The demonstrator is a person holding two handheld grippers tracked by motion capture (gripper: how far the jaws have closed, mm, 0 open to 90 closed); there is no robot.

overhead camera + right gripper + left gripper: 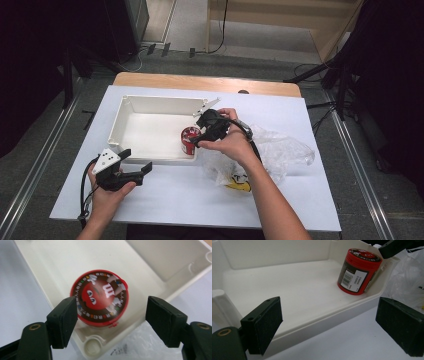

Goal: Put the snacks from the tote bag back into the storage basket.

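Nearest the person, at about seven o'clock on the white table point(200, 200), the left gripper point(136, 161) rests in the left hand just outside the near wall of the white tray point(127, 107). Its jaws stand spread with nothing between them; in the left gripper view they frame the tray's near rim from the table side.

Farther in, near the table's centre, the red candy tub point(189, 140) stands upright inside the tray, tucked into the corner at the tray's five o'clock, close against the walls there. The left gripper view shows its barcode label facing out and its red lid on top.

The right gripper point(198, 136) hovers directly above the tub, pointing down. Its jaws are spread wide, one on each side of the lid as the right gripper view shows, with clear gaps, so the pads do not press on it.

At three o'clock from the tub, a crumpled clear plastic bag point(280, 150) lies on the table beyond the right forearm.
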